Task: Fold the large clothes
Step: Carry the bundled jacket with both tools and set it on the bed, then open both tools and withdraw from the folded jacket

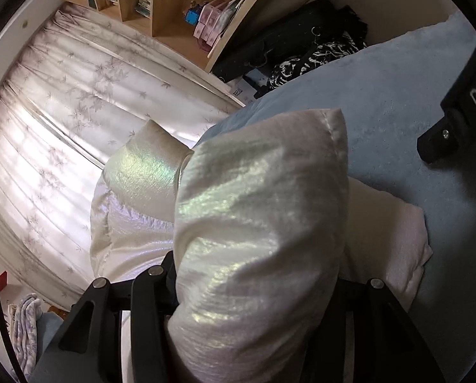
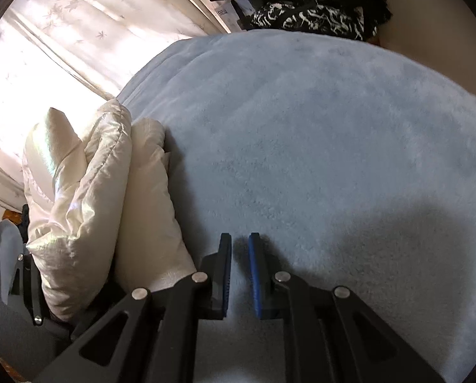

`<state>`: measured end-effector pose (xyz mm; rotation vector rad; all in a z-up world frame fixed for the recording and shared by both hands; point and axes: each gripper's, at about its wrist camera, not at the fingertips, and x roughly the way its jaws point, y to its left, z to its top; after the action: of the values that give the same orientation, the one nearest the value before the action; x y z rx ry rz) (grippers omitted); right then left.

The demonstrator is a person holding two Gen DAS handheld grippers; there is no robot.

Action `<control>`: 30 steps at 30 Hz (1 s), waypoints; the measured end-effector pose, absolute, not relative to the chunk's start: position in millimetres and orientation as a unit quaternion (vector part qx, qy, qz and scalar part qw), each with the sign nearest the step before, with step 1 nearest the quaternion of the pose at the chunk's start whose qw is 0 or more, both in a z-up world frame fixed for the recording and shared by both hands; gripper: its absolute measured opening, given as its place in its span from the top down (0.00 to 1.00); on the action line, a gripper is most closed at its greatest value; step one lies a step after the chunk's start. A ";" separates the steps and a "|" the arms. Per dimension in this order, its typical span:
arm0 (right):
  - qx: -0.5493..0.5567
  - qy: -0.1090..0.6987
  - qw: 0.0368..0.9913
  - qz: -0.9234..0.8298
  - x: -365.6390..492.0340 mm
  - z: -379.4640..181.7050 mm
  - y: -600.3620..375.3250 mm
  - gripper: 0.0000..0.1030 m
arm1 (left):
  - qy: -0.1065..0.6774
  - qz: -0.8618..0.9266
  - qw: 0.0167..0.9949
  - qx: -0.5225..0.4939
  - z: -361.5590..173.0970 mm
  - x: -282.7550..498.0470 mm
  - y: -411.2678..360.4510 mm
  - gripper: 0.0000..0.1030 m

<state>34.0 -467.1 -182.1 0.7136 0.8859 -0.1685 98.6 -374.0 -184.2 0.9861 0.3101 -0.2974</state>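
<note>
A wide pale-blue blanket covers the bed and takes up most of what can be seen. Along its far edge hangs a long sheer curtain printed with leaves, bright with daylight behind it. Past the corner of the bed stands a wooden shelf unit with books and small pink boxes, and next to it a heap of dark clothes, one piece patterned in black and white, is piled at the head of the bed.

The cream puffer jacket, shiny and quilted, lies bundled at the curtain side of the bed, resting on the blanket. Part of it is lifted: a thick padded fold rises straight up out of the left gripper, whose black fingers sit on either side of it. The fold fills the gap between them and hides the pads, so the jaws stand part-way apart with the jacket between them, and I cannot tell whether they press on it.

The right gripper hovers over bare blanket just beside the jacket, not touching it. Its blue-edged fingers are drawn close together with only a thin slit between, and nothing is in them. Its shadow falls on the blanket to the side.
</note>
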 end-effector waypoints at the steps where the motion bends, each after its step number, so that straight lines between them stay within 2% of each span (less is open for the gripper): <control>1: 0.337 0.418 0.840 -0.078 32.6 -179.2 -460.7 0.89 | 0.153 -0.149 0.862 0.459 -180.2 100.2 -371.8 0.52; 2: 0.336 0.414 0.842 -0.076 32.4 -175.7 -459.4 0.89 | 0.162 -0.161 0.866 0.444 -174.4 100.3 -368.8 0.49; 7: 0.324 0.408 0.850 -0.069 31.5 -172.0 -467.6 0.89 | 0.188 -0.219 0.867 0.405 -156.4 102.1 -353.1 0.21; 10: 0.322 0.404 0.854 -0.066 28.1 -166.9 -467.4 0.86 | 0.204 -0.263 0.858 0.390 -144.8 96.1 -342.2 0.11; 12: 0.321 0.401 0.856 -0.064 26.1 -160.0 -466.2 0.69 | 0.217 -0.288 0.853 0.377 -136.8 94.1 -336.5 0.10; 14: 0.319 0.393 0.860 -0.063 25.4 -150.9 -466.0 0.61 | 0.241 -0.314 0.852 0.343 -124.0 97.1 -327.2 0.10; 21: 0.306 0.360 0.881 -0.027 26.8 -108.5 -455.7 0.59 | 0.311 -0.341 0.864 0.202 -69.0 111.4 -273.6 0.10; 22: 0.304 0.357 0.883 -0.023 27.4 -103.5 -453.3 0.57 | 0.314 -0.337 0.869 0.182 -59.2 113.2 -259.1 0.10; 24: 0.295 0.347 0.890 -0.009 31.3 -89.5 -444.9 0.43 | 0.319 -0.326 0.875 0.159 -48.5 120.5 -238.6 0.10; 26: 0.286 0.335 0.898 0.010 39.4 -75.5 -435.6 0.37 | 0.331 -0.297 0.886 0.131 -38.9 132.6 -211.2 0.10; 30: 0.265 0.327 0.905 0.055 72.1 -51.5 -411.8 0.30 | 0.358 -0.220 0.902 0.101 -38.7 164.8 -169.5 0.10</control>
<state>72.1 -411.8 -51.5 0.5483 0.6757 0.1139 164.8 -169.5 -38.7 0.2086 0.7409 -0.4544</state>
